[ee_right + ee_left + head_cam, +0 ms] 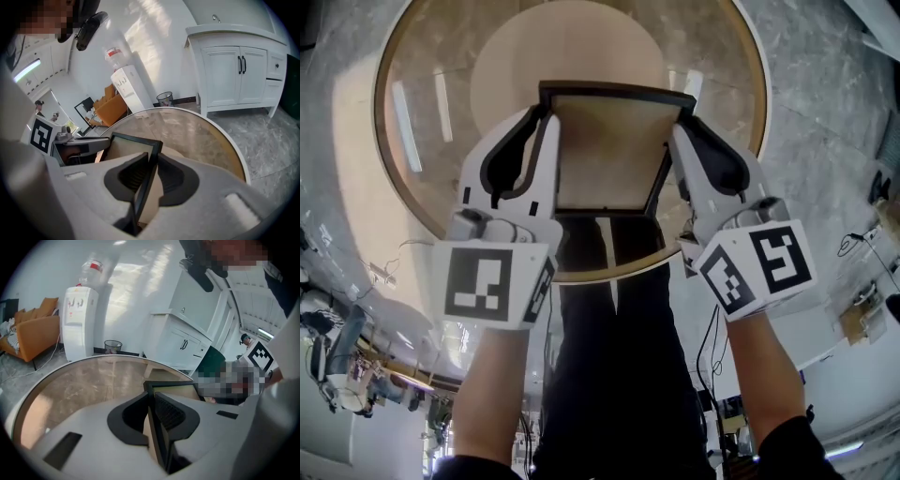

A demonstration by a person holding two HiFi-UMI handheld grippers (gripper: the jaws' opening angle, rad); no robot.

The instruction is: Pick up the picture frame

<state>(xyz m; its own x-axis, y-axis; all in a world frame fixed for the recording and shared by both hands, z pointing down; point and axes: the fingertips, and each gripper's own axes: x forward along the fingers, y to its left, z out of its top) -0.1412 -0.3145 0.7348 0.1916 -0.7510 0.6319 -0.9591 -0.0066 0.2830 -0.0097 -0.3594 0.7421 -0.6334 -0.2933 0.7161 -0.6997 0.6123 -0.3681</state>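
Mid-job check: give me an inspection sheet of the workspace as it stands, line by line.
Surface: round table, glossy top with a wooden rim.
Job's things: picture frame, dark-edged with a pale brown panel, held over the table.
Clutter: nothing seen on the table.
Grippers: left claw shut on the frame's left edge; right claw shut on its right edge.
Cables: loose cables on the floor beside the table.
Surroundings: water dispenser, orange sofa, waste bin, white cabinet.
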